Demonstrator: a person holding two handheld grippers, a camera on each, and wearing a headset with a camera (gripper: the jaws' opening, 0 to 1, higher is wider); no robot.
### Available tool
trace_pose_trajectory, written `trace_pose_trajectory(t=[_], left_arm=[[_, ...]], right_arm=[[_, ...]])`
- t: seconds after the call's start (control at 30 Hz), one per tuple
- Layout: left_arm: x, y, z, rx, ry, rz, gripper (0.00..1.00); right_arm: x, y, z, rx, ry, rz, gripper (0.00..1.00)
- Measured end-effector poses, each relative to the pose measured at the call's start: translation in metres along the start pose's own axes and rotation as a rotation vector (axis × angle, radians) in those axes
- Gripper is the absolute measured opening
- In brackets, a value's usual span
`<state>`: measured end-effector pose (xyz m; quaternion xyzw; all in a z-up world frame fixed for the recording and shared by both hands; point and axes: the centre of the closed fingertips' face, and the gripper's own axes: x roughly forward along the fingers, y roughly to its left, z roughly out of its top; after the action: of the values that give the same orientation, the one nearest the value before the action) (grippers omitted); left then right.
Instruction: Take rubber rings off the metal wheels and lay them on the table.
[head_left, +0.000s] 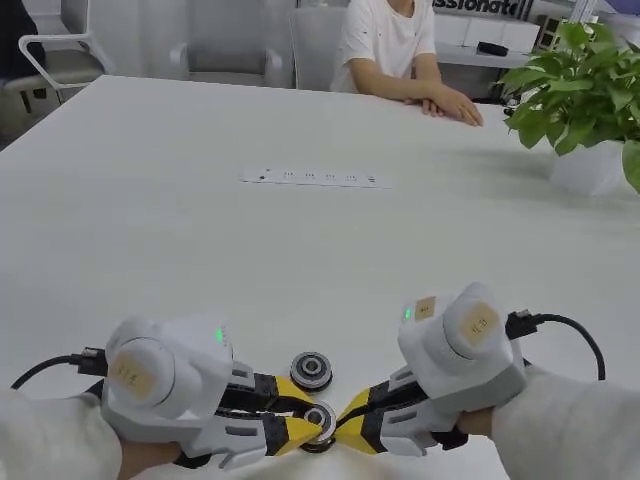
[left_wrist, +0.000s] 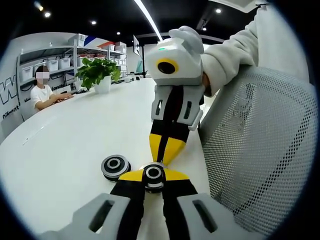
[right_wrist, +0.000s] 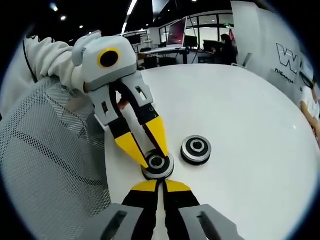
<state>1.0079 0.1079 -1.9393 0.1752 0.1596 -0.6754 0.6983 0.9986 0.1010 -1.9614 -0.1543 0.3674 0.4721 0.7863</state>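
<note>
Two metal wheels, black rubber-ringed: bottom centre, white counter (head_left: 300, 250).
Far wheel (head_left: 311, 369): untouched.
Left hand-held gripper (head_left: 308, 428): clamped around near wheel (head_left: 322, 418).
Right hand-held gripper (head_left: 345, 418): jaws together, touching its rim.

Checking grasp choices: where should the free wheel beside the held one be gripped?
Probably across the black outer rim of the free wheel, coming from above: it lies flat on the table, apart from the held wheel, rim exposed all round.

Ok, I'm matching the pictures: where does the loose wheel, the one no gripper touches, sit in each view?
Head view: loose wheel, bottom centre.
Left gripper view: wheel lower left of centre.
Right gripper view: wheel right of centre.
Shared landmark: the gripped wheel beside it.
</note>
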Motion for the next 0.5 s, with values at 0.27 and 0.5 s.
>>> trace_pose_trajectory(t=[0.27, 0.5], left_arm=[[-0.0003, -0.0005, -0.0002, -0.001, 0.004, -0.004, 0.07], [0.0010, -0.0041, -0.0001, 0.006, 0.010, -0.016, 0.07]], right_arm=[[-0.0016, -0.0044, -0.0007, 0.044, 0.019, -0.028, 0.00], [-0.0031, -0.0088, -0.0013, 0.063, 0.048, -0.054, 0.00]])
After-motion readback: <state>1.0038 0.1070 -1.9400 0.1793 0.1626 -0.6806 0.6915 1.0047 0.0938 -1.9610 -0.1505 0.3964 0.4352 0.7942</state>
